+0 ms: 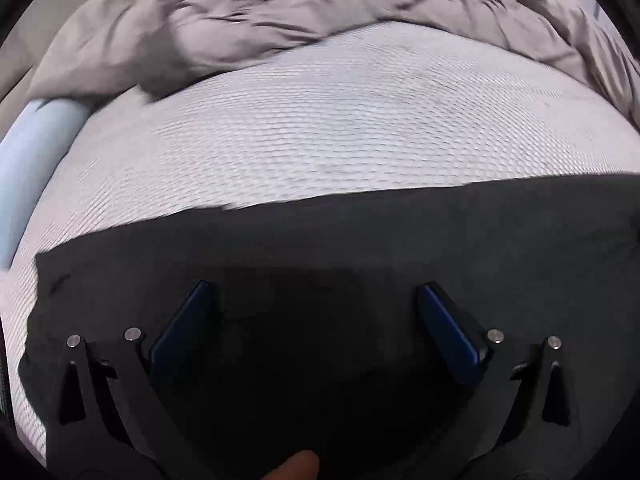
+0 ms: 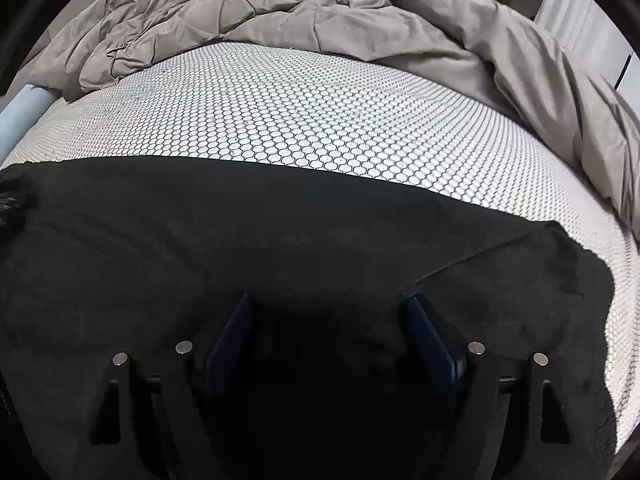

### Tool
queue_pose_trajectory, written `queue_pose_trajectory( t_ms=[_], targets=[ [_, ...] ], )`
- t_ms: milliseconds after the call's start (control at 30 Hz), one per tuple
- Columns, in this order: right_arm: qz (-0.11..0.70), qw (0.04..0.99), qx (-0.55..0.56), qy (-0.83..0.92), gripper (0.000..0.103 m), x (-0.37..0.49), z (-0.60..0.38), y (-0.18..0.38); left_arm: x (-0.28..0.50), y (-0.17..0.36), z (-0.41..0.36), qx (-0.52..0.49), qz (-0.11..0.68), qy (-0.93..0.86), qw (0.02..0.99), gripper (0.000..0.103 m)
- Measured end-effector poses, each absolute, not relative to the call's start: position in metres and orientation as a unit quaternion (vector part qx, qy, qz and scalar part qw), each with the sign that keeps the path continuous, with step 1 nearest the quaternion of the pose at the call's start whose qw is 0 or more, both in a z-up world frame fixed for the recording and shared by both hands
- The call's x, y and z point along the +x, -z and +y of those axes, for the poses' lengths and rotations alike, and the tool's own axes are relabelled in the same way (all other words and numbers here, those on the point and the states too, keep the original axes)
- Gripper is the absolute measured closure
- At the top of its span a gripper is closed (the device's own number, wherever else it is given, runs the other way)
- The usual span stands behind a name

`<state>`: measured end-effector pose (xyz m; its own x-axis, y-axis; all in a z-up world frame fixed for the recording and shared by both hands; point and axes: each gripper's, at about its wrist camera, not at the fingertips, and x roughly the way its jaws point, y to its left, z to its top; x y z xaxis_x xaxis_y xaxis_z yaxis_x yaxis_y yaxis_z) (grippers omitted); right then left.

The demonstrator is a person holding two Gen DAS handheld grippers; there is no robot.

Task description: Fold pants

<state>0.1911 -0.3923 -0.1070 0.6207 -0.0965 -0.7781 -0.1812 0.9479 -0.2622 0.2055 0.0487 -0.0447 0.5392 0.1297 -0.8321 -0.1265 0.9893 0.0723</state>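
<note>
Black pants (image 1: 320, 236) lie flat across the near part of a bed with a white honeycomb-patterned cover (image 1: 320, 120). In the left wrist view my left gripper (image 1: 314, 292) is open, its blue pads spread wide just above the dark cloth, holding nothing. In the right wrist view the pants (image 2: 240, 232) fill the lower half, with one end and a seam at the right (image 2: 560, 256). My right gripper (image 2: 330, 304) is open over the cloth, holding nothing.
A crumpled grey duvet (image 2: 320, 12) is heaped along the far side and right of the bed (image 2: 320, 112). A light blue roll (image 1: 36, 148) lies at the bed's left edge. A fingertip (image 1: 296, 468) shows at the bottom of the left wrist view.
</note>
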Motion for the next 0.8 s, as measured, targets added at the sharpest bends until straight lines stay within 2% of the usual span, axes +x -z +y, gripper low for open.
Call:
queue_pose_trajectory(
  t_ms=[100, 200, 333, 433, 533, 633, 800],
  targets=[
    [0.422, 0.891, -0.167, -0.018, 0.023, 0.188, -0.381, 0.094, 0.184, 0.027, 0.041, -0.027, 0.447, -0.021, 0.894, 0.001],
    [0.41, 0.893, -0.169, -0.076, 0.023, 0.175, -0.351, 0.082, 0.172, 0.023, 0.0, 0.03, 0.445, 0.048, 0.894, 0.001],
    [0.419, 0.868, -0.211, -0.159, 0.023, 0.164, -0.294, 0.093, 0.183, 0.052, -0.023, 0.089, 0.481, 0.061, 0.87, 0.0],
    [0.43, 0.856, -0.252, -0.139, 0.022, 0.163, -0.286, 0.112, 0.179, 0.053, 0.011, 0.042, 0.483, 0.049, 0.873, 0.0],
    [0.432, 0.863, -0.245, -0.089, 0.02, 0.169, -0.319, 0.109, 0.16, 0.054, 0.052, 0.032, 0.479, -0.015, 0.877, 0.0],
    [0.44, 0.87, -0.217, -0.05, 0.017, 0.168, -0.359, 0.105, 0.148, 0.046, 0.069, 0.001, 0.462, 0.0, 0.887, 0.002],
    [0.411, 0.871, -0.227, -0.145, 0.019, 0.133, -0.322, 0.088, 0.124, 0.027, 0.004, 0.024, 0.434, 0.08, 0.897, 0.001]
  ],
)
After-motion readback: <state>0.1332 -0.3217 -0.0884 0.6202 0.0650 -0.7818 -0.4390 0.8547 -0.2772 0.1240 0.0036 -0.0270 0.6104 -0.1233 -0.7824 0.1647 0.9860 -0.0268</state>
